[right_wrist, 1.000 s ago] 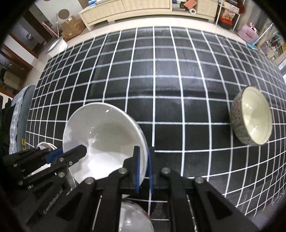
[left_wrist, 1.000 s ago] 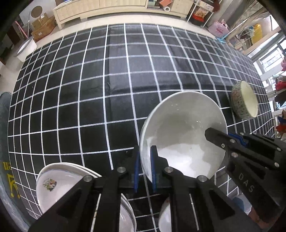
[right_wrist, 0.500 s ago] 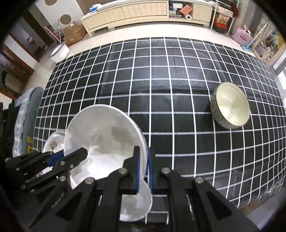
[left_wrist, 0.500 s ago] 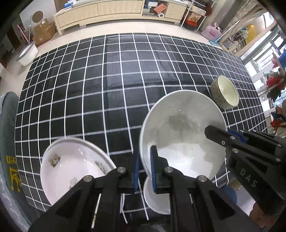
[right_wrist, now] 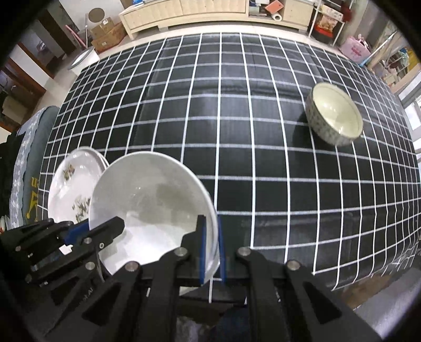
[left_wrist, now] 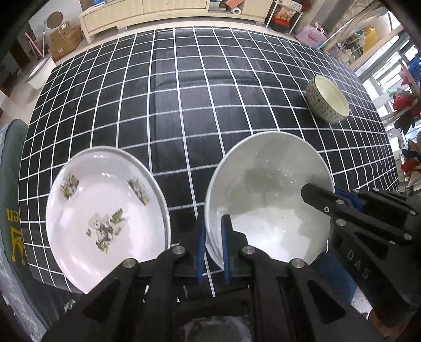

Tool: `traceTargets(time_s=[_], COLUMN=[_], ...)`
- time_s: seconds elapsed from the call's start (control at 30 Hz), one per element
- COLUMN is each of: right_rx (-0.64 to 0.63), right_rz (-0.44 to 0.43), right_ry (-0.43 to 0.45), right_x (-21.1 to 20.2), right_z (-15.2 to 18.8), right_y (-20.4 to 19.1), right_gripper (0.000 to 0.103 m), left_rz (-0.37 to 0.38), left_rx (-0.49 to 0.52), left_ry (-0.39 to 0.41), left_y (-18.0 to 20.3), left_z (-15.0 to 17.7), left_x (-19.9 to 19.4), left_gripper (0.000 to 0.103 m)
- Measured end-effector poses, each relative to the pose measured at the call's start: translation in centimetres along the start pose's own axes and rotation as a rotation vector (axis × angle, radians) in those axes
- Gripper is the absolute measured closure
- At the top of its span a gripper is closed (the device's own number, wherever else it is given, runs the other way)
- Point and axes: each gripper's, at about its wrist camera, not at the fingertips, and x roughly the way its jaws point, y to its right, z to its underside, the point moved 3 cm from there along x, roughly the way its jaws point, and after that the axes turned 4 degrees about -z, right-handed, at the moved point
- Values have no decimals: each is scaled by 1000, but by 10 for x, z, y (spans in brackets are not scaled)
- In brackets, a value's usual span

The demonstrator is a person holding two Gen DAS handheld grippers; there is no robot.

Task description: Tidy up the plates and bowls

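A large white bowl [left_wrist: 265, 200] hangs over the table's near edge, held between both grippers. My left gripper [left_wrist: 212, 229] is shut on its left rim, one pad inside and one outside. My right gripper [left_wrist: 326, 194] is shut on the opposite rim. In the right wrist view the same bowl [right_wrist: 152, 207] fills the lower left, with the right gripper [right_wrist: 210, 231] on its right rim and the left gripper [right_wrist: 97, 226] on its left. A stack of white plates with animal prints [left_wrist: 105, 210] lies just left of the bowl. A small patterned bowl [left_wrist: 329, 98] stands far right.
The table wears a black cloth with a white grid [left_wrist: 184, 92]. A grey cushioned seat with yellow print [left_wrist: 13, 184] stands by the left edge. A pale cabinet [right_wrist: 197, 10], boxes and shelves line the room beyond the table.
Both grippers have carried the white bowl back toward the table's near edge. The plate stack has come fully into view on the left. A small white dish seen below the bowl is out of sight.
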Motion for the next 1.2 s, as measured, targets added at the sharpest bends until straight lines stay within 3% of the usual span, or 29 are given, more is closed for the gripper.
traceTargets(time_s=[0.43,0.73,1.2], right_rx=[6,-6,3], right_rz=[20,25,15], right_ry=[-58,-89,-102], right_x=[19,29,41], right_z=[20,20,22], right_y=[4,2,4], right_gripper=[92,92,91], left_rz=[-37,-84,-88], left_rx=[25,62,102], left_ry=[-25,-3,21], left_y=[12,14,14], left_z=[15,13,7], left_x=[19,20,21], left_gripper=[93,93,93])
